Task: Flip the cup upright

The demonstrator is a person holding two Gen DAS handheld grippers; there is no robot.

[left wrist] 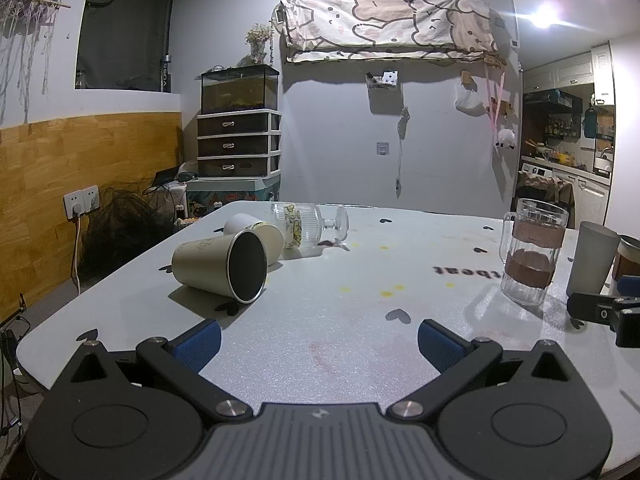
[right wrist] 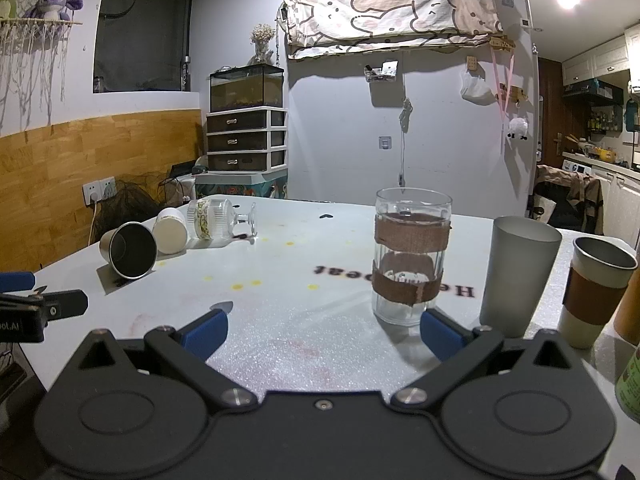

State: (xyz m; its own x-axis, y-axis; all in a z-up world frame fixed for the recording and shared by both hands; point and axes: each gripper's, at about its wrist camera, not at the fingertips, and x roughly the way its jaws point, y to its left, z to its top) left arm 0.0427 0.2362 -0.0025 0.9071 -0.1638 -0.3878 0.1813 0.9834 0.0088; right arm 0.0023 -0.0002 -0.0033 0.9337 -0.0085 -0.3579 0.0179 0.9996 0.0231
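Three cups lie on their sides at the table's left: a beige metal cup (left wrist: 218, 266) (right wrist: 129, 250) with its dark mouth toward me, a white paper cup (left wrist: 256, 234) (right wrist: 171, 231) behind it, and a ribbed glass goblet (left wrist: 306, 226) (right wrist: 220, 220). My left gripper (left wrist: 318, 342) is open and empty, low over the table, short of the metal cup. My right gripper (right wrist: 322, 332) is open and empty, just in front of an upright glass mug (right wrist: 412, 256) (left wrist: 530, 250).
A grey tumbler (right wrist: 518, 276) (left wrist: 590, 258) and a sleeved metal cup (right wrist: 596, 288) stand upright at the right. A green can (right wrist: 632, 376) sits at the far right edge. The white table (left wrist: 340, 360) has rounded front corners. Each gripper shows at the edge of the other's view.
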